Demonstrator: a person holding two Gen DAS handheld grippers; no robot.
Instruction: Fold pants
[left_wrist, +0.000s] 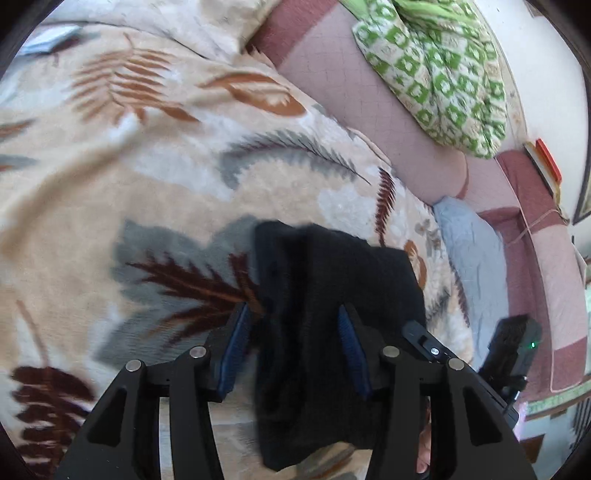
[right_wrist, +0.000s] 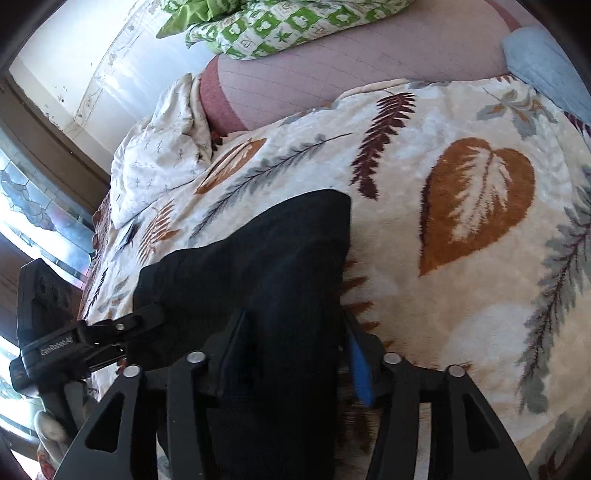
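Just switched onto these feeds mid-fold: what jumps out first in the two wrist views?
The black folded pants dominate both views, lying on a cream fleece blanket with rust and grey leaf prints, between the spread fingers of the left gripper and the right gripper. Behind them, a green-and-white patterned quilt is heaped on a pink quilted cushion.

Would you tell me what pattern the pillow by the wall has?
The pillow has a green-and-white checked print, clearest in the left wrist view.
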